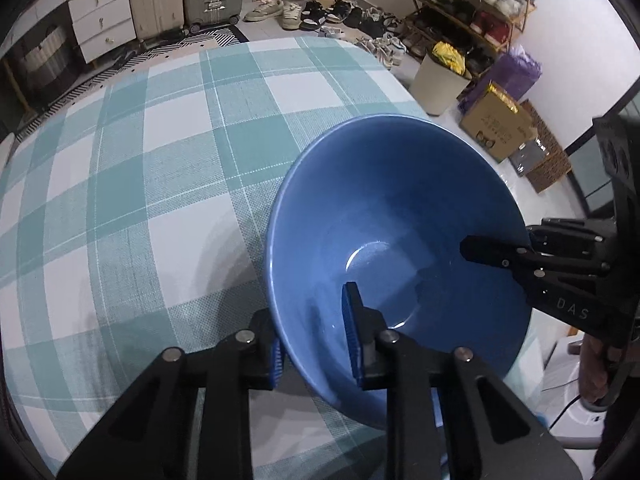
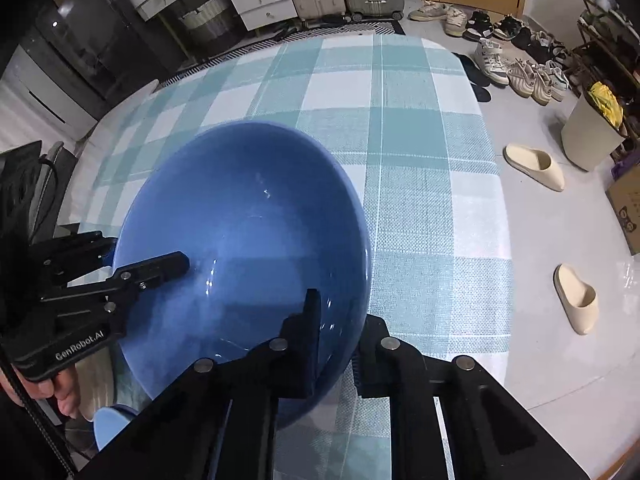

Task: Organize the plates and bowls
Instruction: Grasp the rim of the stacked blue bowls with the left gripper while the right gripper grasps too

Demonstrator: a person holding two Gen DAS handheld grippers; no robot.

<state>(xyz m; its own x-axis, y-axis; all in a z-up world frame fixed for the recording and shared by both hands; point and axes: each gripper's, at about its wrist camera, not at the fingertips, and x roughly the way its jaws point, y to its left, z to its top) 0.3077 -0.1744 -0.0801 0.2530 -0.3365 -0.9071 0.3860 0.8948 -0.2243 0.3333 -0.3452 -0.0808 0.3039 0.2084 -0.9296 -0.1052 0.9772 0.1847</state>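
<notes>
Blue bowl [image 1: 400,216] between both hand-held grippers

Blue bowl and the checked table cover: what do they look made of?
Blue bowl: probably glazed ceramic, possibly melamine. It's smooth and glossy, with sharp light glints and a reflected ring in its base.

Checked table cover: woven fabric or textured vinyl, matte. A fine weave grain shows and no shine.

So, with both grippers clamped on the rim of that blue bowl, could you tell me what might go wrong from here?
1. The left gripper and right gripper each pinch only the thin, glossy wall of the bowl; it could slip.
2. If the hands pull apart or lift unevenly, the bowl may twist free.
3. It sits near the table edge, above hard floor.
</notes>
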